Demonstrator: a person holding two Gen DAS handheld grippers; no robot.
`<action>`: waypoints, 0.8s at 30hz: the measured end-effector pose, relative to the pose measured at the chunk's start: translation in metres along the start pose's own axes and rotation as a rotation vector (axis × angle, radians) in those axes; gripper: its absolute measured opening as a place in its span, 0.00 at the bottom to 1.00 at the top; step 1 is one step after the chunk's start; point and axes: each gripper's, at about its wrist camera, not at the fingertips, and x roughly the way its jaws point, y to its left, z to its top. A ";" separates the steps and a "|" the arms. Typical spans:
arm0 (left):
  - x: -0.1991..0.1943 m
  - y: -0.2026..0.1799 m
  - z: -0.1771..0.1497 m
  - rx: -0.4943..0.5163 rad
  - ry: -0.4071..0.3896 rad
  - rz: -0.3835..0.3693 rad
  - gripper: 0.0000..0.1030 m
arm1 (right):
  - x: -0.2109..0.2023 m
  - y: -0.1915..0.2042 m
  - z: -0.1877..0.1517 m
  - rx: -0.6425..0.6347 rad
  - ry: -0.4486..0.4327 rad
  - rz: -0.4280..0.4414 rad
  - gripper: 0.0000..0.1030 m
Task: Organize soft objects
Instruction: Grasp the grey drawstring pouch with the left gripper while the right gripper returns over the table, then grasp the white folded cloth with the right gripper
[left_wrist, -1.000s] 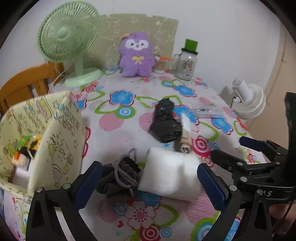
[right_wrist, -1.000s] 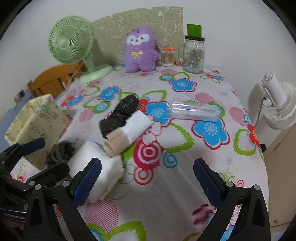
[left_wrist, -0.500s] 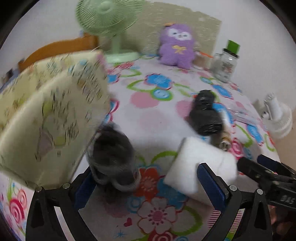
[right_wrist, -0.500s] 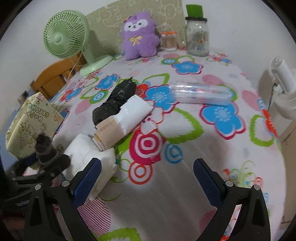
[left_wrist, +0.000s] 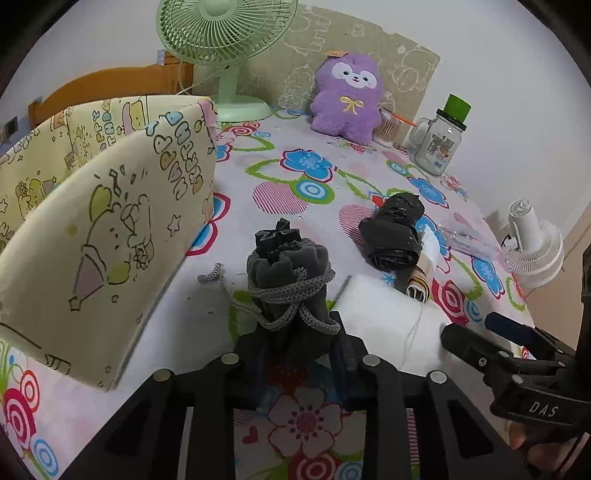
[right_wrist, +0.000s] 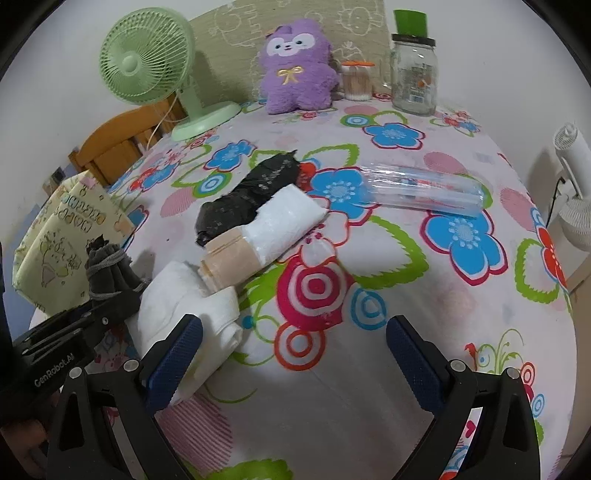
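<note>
Since a second ago, left gripper (left_wrist: 301, 354) jaws, then spread wide around the grey drawstring pouch (left_wrist: 291, 280) and white folded cloth (left_wrist: 384, 317), are now closing on the pouch alone, pads pressing its lower half; pouch is now standing upright at lower centre of the left wrist view, cord wrapped round its neck, a loose end trailing left on the flowered tablecloth (left_wrist: 280, 192)

Right gripper (right_wrist: 293, 354) jaws are standing wide apart at the bottom of its own view, holding nothing; its left finger is overlapping the white cloth (right_wrist: 184, 306)

Left wrist view only:
- yellow cartoon-print fabric bin (left_wrist: 110, 229) filling the left side, its full wall showing just left of the pouch

Right wrist view only:
- white roll with tan band (right_wrist: 266, 232), seen whole, lying against the black plastic bundle (right_wrist: 251, 192) at centre
- clear plastic tube (right_wrist: 421, 188) seen sharply at upper right of centre

Both views:
- purple plush (left_wrist: 347, 96) and green fan (left_wrist: 225, 33) at top; glass jar with green lid (right_wrist: 413, 74) beside the plush
- pouch (right_wrist: 107, 273) appearing small at left edge of the right wrist view, held by the other gripper
</note>
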 end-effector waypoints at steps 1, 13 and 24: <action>0.000 0.001 0.000 -0.002 0.003 -0.006 0.25 | 0.000 0.002 0.000 -0.008 0.002 0.003 0.98; -0.006 0.011 -0.003 -0.001 0.015 -0.013 0.22 | 0.017 0.043 0.002 -0.109 0.059 0.096 1.00; -0.005 0.010 -0.007 0.021 0.019 0.004 0.22 | 0.015 0.063 -0.007 -0.234 0.041 0.055 0.71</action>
